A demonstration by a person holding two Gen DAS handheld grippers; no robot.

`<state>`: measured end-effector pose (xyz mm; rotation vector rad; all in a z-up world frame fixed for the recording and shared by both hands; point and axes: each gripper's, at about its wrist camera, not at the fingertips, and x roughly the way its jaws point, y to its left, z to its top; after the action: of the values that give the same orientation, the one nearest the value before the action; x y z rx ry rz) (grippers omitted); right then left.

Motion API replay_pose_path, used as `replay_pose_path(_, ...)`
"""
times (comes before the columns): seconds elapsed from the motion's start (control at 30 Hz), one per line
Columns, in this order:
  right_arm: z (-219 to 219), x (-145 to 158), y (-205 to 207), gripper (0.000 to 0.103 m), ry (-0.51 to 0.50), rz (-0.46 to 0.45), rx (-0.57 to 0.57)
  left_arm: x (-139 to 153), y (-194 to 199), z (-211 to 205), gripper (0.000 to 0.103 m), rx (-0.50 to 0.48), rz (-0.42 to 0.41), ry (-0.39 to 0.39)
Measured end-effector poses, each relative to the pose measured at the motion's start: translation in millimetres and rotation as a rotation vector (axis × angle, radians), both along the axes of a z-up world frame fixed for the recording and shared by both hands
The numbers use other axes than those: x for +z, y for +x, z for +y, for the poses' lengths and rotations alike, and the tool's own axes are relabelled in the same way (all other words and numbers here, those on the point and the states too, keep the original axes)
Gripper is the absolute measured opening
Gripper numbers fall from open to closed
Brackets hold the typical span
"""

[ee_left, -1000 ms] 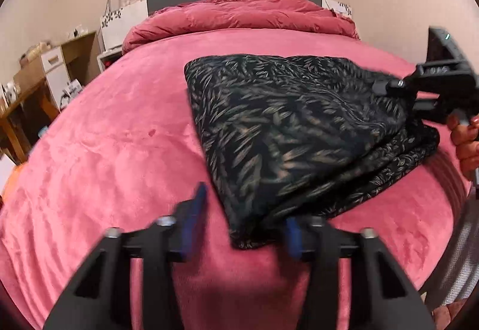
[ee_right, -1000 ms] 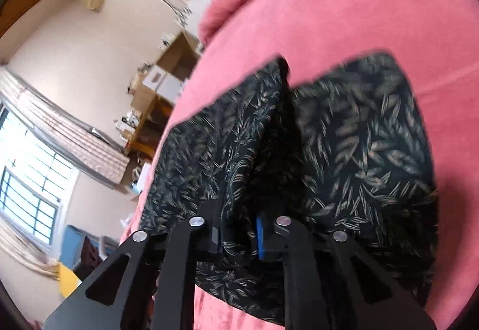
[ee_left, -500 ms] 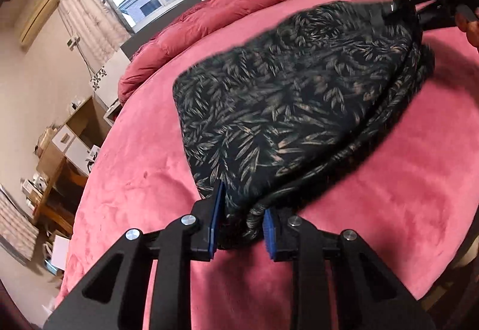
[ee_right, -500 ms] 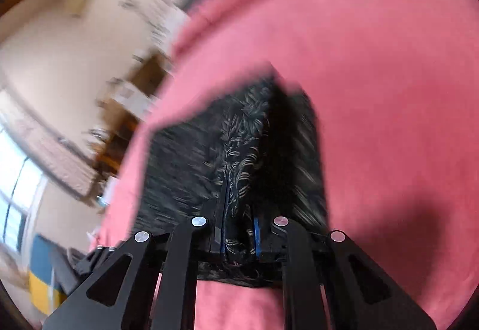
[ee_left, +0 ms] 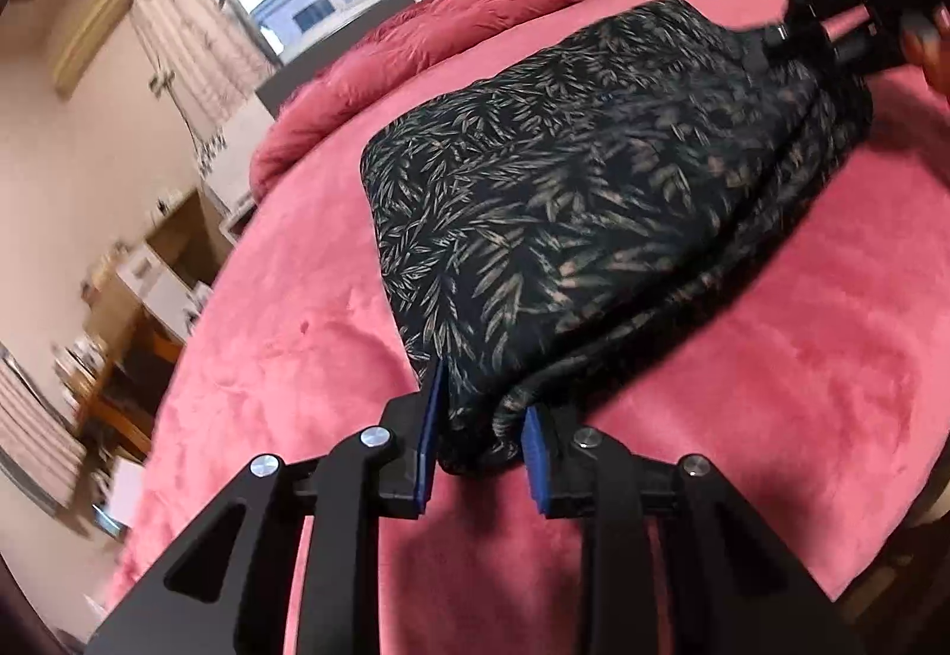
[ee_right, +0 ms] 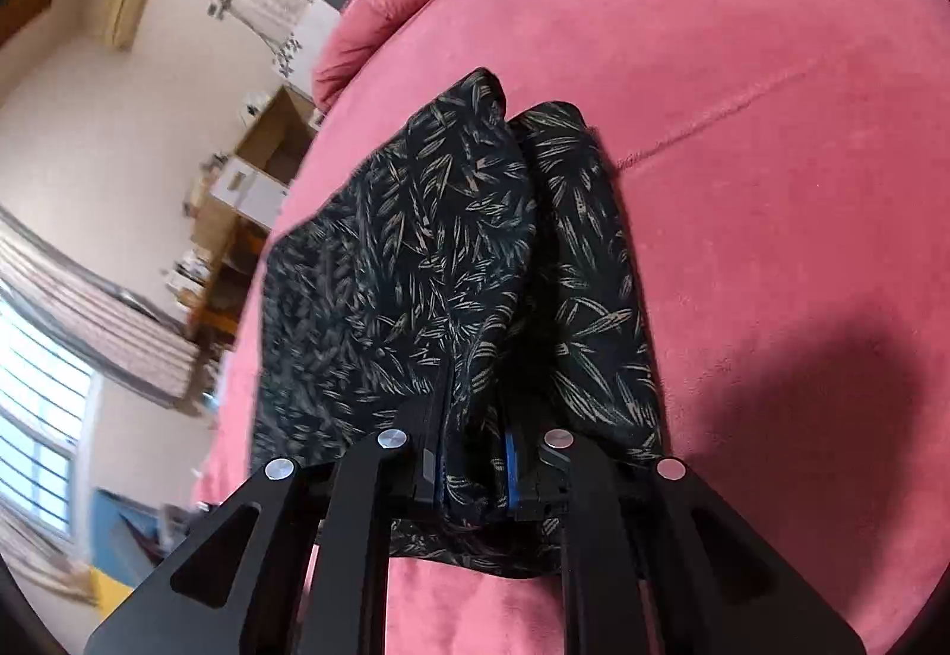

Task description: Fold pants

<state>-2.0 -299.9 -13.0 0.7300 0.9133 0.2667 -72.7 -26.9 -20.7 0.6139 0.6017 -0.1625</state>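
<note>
My left gripper (ee_left: pixel 478 438) pinches the near corner of the pants (ee_left: pixel 594 192), blue pads narrow with a thick wad of cloth between them. My right gripper (ee_right: pixel 475 468) is clamped tight on the opposite end, fabric bunched in its jaws. The pants lie ahead of both grippers on the pink blanket (ee_left: pixel 285 358), partly folded and sagging between my two grips. Risks, as I judge: the left grip holds several layers, so an inner layer could slip out when I lift. Uneven pulling would skew the fold. Plush blanket could drag the lower layer and wrinkle it.
</note>
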Motion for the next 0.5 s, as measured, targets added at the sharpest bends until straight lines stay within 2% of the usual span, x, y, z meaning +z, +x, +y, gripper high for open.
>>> replay_pose_path(0.1, -4, 1, -2, 0.013, 0.024, -0.005, -0.020, 8, -2, 10, 0.038, -0.012, 0.044, -0.096)
replay_pose_path(0.13, -7, 3, -4, 0.018, 0.017, -0.015, -0.027, 14, -4, 17, 0.051, -0.025, 0.056, -0.153)
replay_pose_path(0.17, -9, 12, -8, 0.022, -0.019, -0.049, -0.060, 24, -11, 27, 0.057, -0.048, 0.057, -0.247)
replay_pose_path(0.2, -18, 16, -14, 0.025, -0.053, -0.079, -0.089, 30, -14, 34, 0.067, -0.066, 0.049, -0.298)
replay_pose_path(0.23, -22, 24, -19, 0.028, -0.088, -0.113, -0.126, 42, -22, 44, 0.072, -0.083, 0.021, -0.373)
replay_pose_path(0.3, -28, 34, -28, 0.028, -0.094, -0.175, -0.193, 55, -28, 55, 0.073, -0.086, -0.013, -0.450)
replay_pose_path(0.37, -37, 37, -33, 0.028, -0.042, -0.211, -0.223, 67, -25, 62, 0.076, -0.083, -0.021, -0.526)
replay_pose_path(0.43, -38, 38, -31, 0.028, -0.045, -0.206, -0.221, 72, -9, 59, 0.076, -0.065, 0.009, -0.545)
replay_pose_path(0.5, -28, 42, -29, 0.028, -0.123, -0.214, -0.201, 71, 8, 52, 0.074, -0.064, 0.039, -0.545)
